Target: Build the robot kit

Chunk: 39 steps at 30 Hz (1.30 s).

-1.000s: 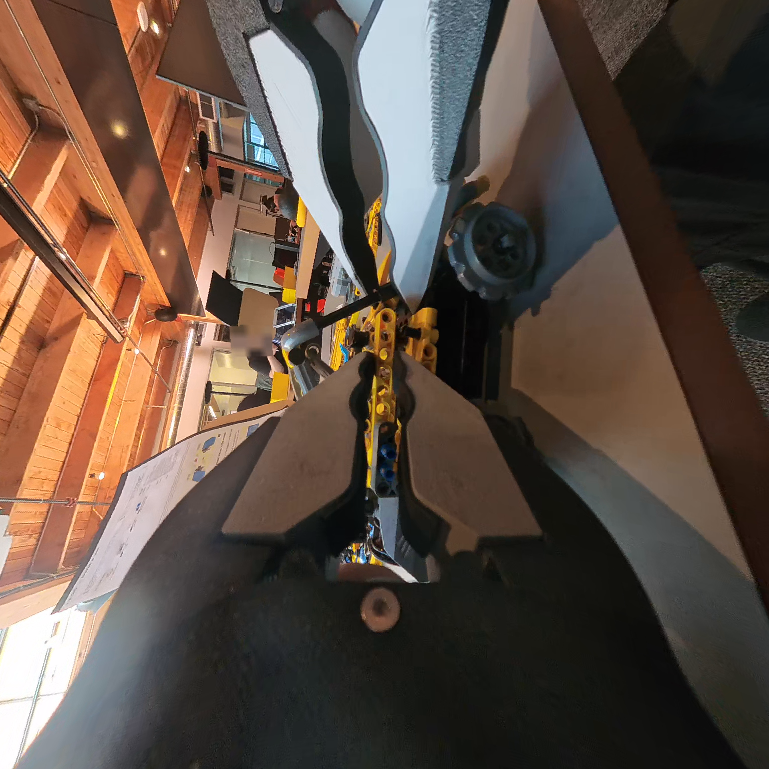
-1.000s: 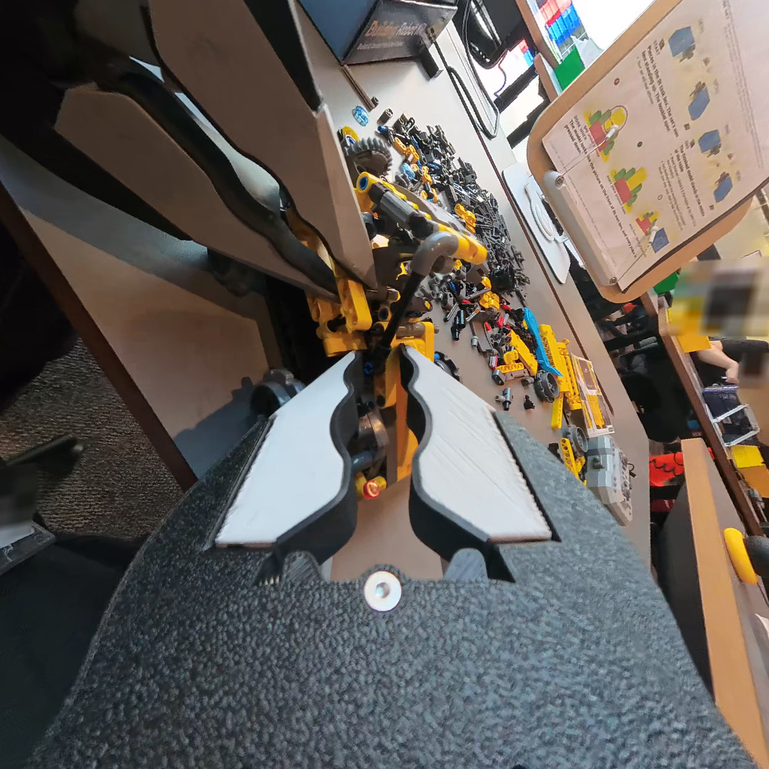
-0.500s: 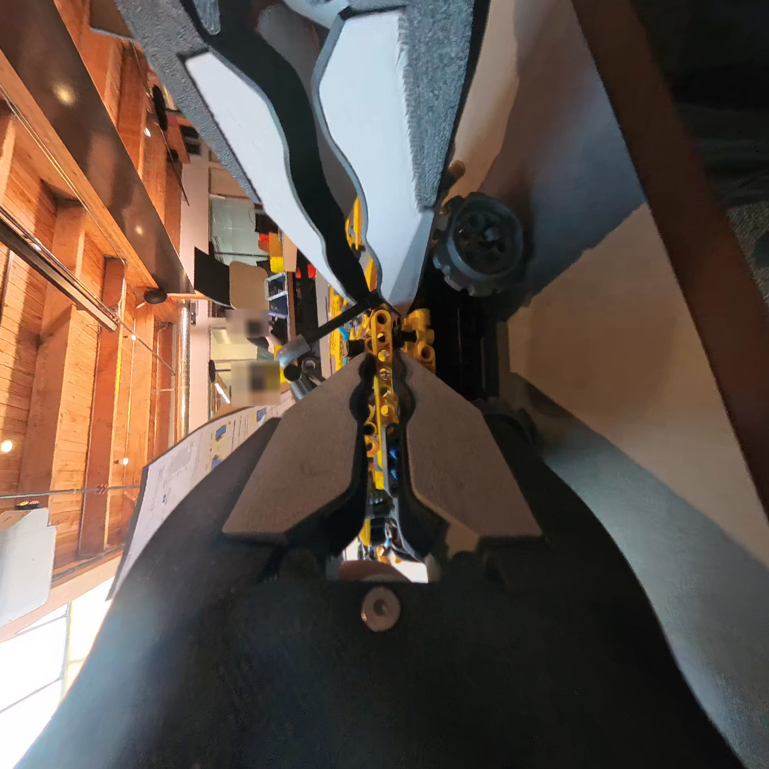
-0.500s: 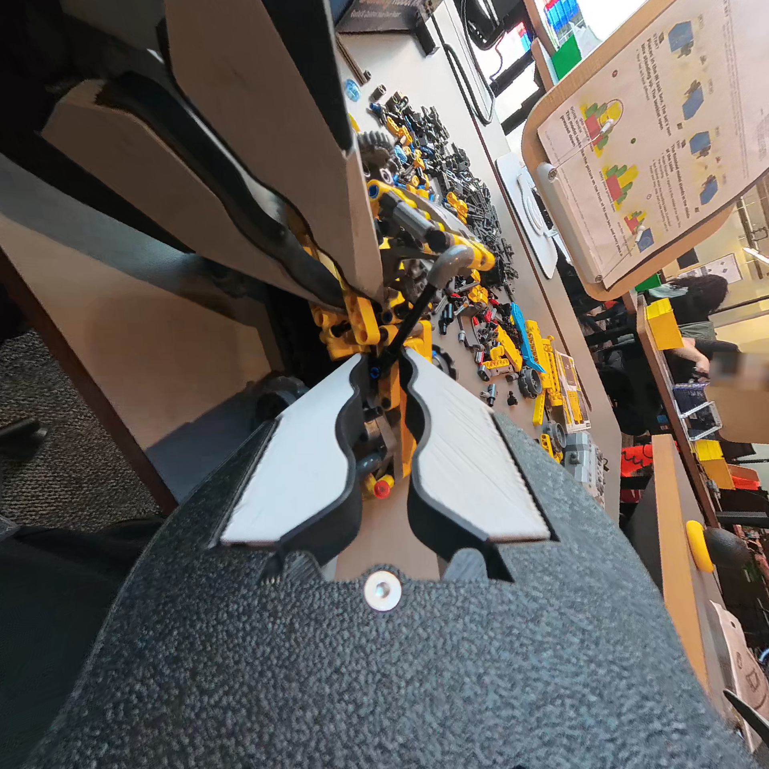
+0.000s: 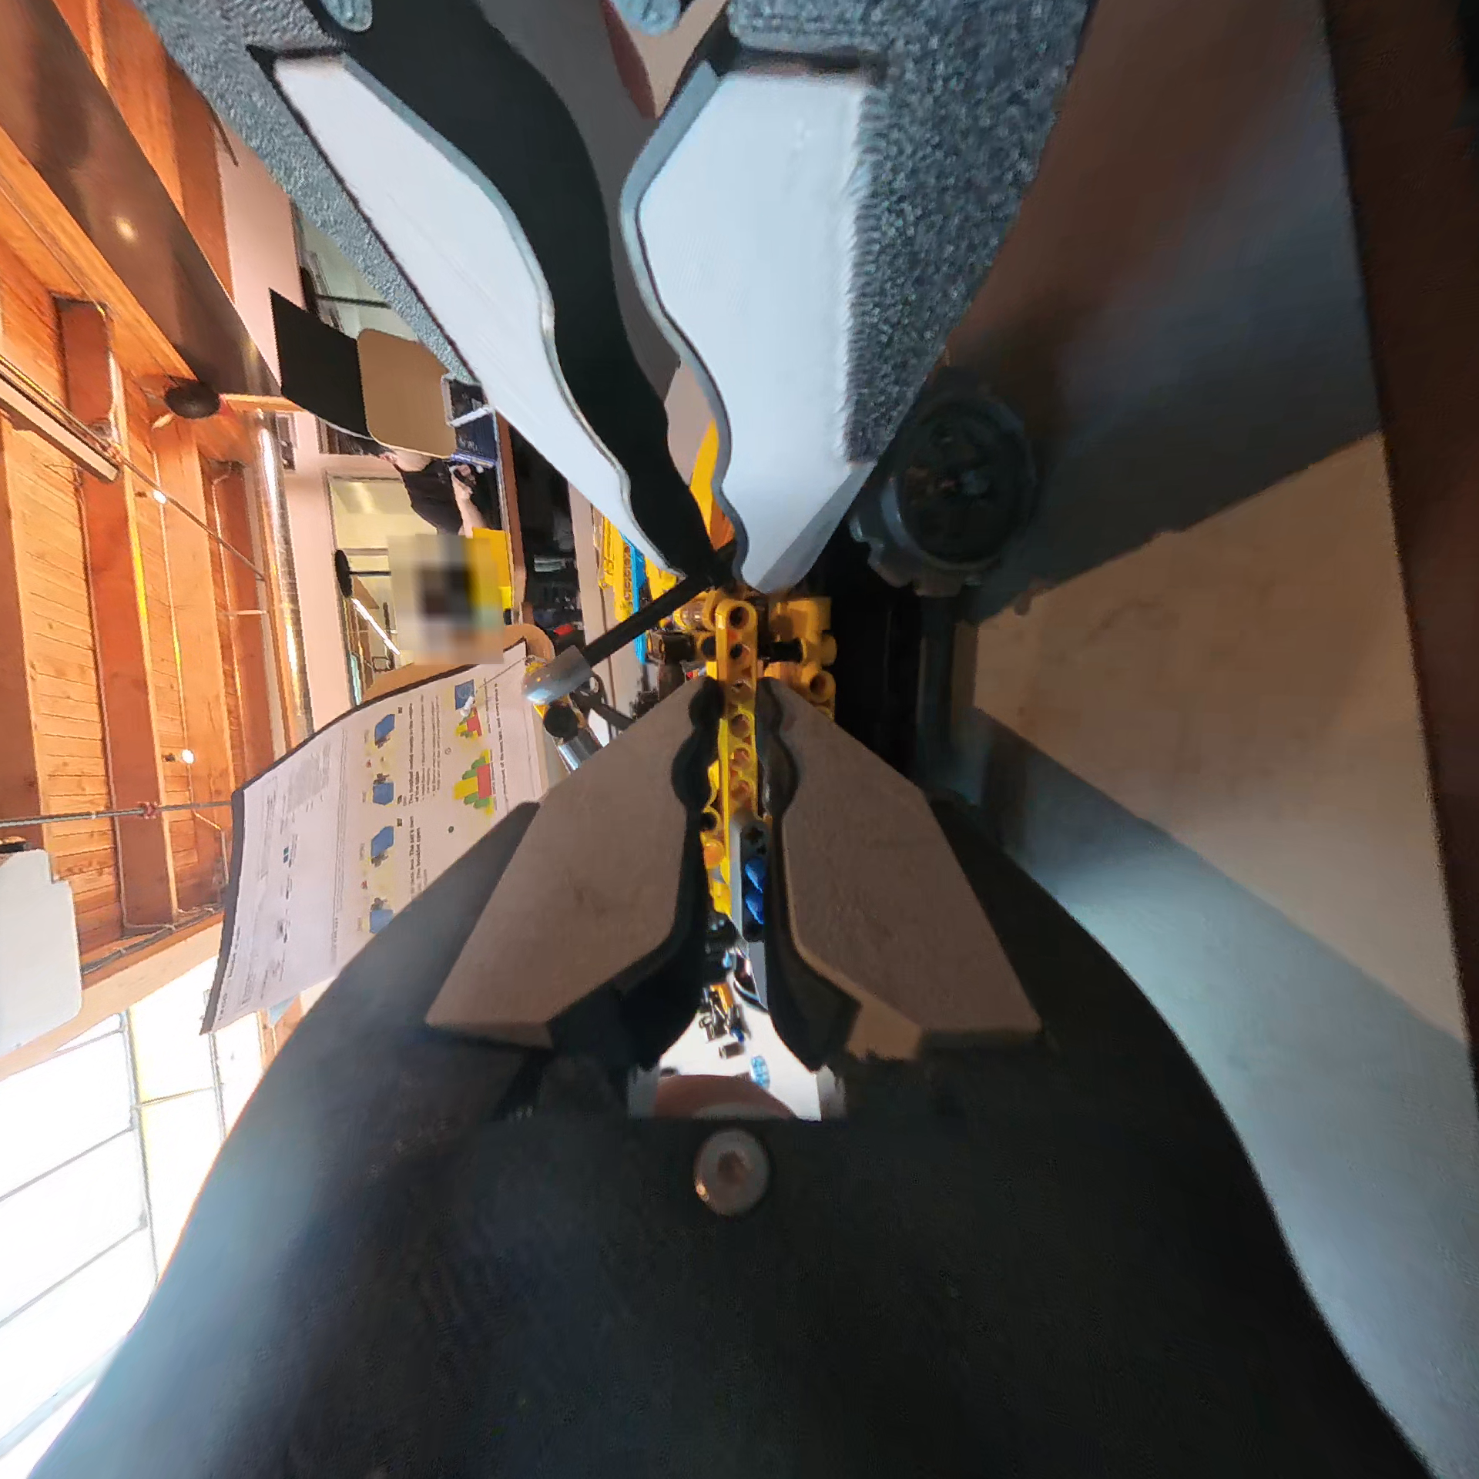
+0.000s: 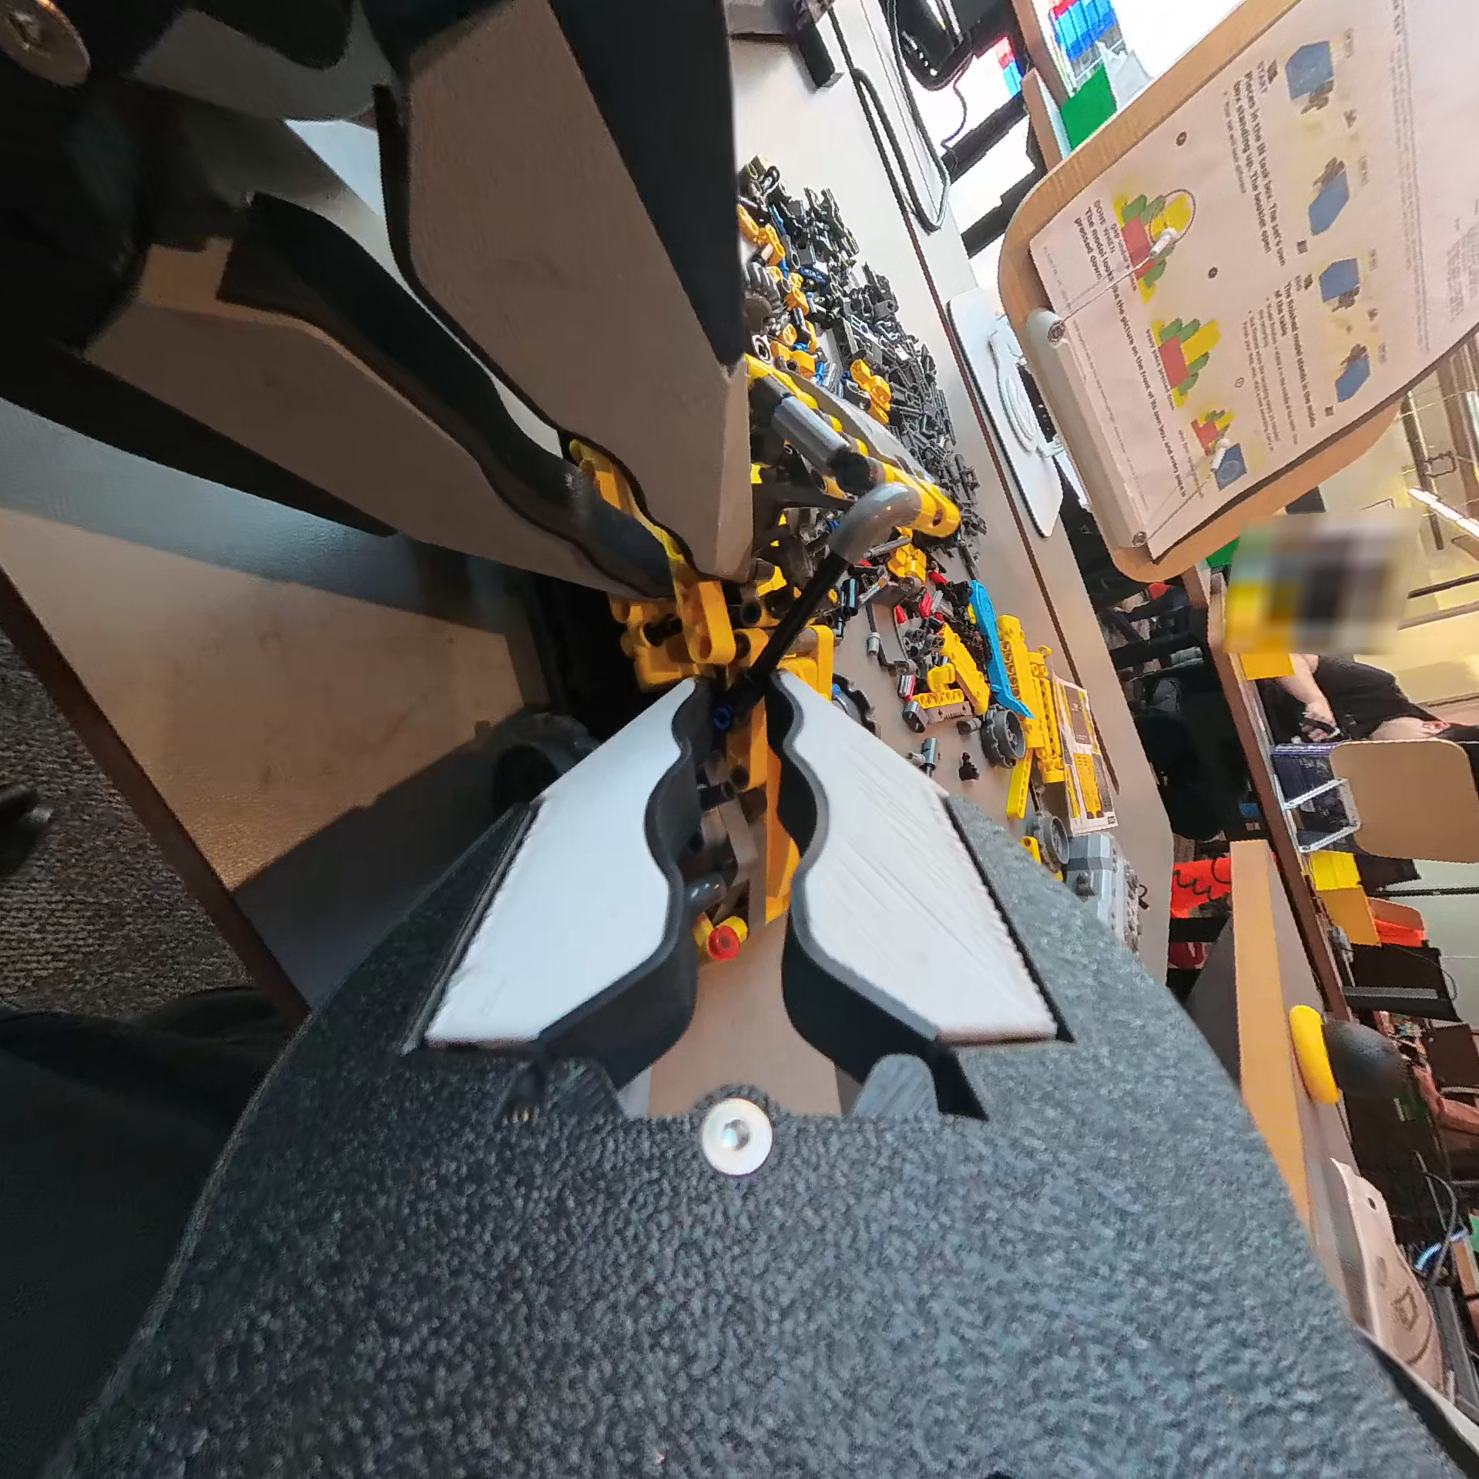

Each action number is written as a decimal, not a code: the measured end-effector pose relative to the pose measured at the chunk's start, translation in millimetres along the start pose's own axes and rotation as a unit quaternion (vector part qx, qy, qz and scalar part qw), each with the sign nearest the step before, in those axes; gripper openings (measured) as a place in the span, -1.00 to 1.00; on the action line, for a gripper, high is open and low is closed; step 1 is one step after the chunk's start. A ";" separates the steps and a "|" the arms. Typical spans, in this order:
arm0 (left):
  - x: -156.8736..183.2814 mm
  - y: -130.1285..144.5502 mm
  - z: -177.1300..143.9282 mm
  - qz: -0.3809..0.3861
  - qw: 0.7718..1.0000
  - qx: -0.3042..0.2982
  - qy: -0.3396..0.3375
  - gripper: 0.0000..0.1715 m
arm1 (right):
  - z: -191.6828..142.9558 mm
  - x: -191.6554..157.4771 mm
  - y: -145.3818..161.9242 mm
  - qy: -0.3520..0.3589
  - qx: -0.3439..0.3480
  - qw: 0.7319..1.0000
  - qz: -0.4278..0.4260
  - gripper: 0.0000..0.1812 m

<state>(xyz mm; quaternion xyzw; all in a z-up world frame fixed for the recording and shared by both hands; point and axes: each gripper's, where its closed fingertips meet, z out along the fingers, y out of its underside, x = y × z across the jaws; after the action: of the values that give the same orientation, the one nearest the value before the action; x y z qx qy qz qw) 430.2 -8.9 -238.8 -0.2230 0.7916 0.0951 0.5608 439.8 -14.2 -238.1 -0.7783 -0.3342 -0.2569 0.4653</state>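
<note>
A yellow and black building-brick model [image 5: 736,648] hangs between both grippers above the near edge of a beige table [image 5: 1200,680]. My left gripper [image 5: 736,696], with tan fingers, is shut on its yellow holed beam. My right gripper [image 6: 740,688], with white fingers, is shut on the model's other end [image 6: 680,632], tip to tip with the left gripper [image 6: 688,576]. In the left wrist view the right gripper [image 5: 720,560] comes in from above. A black axle with a grey elbow piece [image 6: 800,616] sticks out of the model. A grey wheel [image 5: 952,496] sits on its side.
Several loose black, yellow and blue pieces [image 6: 864,336] lie across the table [image 6: 280,696] behind the model. A part-built yellow assembly [image 6: 1032,720] lies to the right. A printed sheet on a wooden board [image 6: 1248,264] stands at the far right. The table's dark edge [image 6: 144,792] borders carpet. The grippers are tip to tip, or close to it.
Both grippers stay shut on the model. The two have drawn closer together and turned a little, so each fills more of the other's view. The printed sheet has shifted in view.
</note>
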 end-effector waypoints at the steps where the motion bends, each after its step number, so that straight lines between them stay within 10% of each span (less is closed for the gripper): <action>1: 0.1 -0.5 -0.7 0.004 1.000 0.006 -0.003 -0.95 | -0.2 -0.3 -0.2 -0.002 -0.001 1.000 -0.003 -0.87; 22: -1.0 -2.5 -9.9 -0.005 0.997 0.061 -0.054 -0.95 | -0.9 -3.4 -3.8 -0.012 0.000 1.000 -0.017 -0.88; 32: -2.2 6.9 -7.2 -0.076 0.997 -0.004 -0.022 -0.94 | -0.8 -4.5 -8.5 -0.004 0.010 1.000 -0.021 -0.88; 39: 0.1 6.4 -12.8 -0.193 0.976 0.056 0.084 -0.87 | -6.8 -9.1 -13.5 -0.107 0.061 0.989 0.085 -0.83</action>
<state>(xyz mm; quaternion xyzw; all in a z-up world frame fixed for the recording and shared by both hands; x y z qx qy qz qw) 416.4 -8.4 -235.0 -0.3469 0.7820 -0.0783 0.5119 423.1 -18.2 -234.1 -0.7971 -0.3295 -0.1108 0.4938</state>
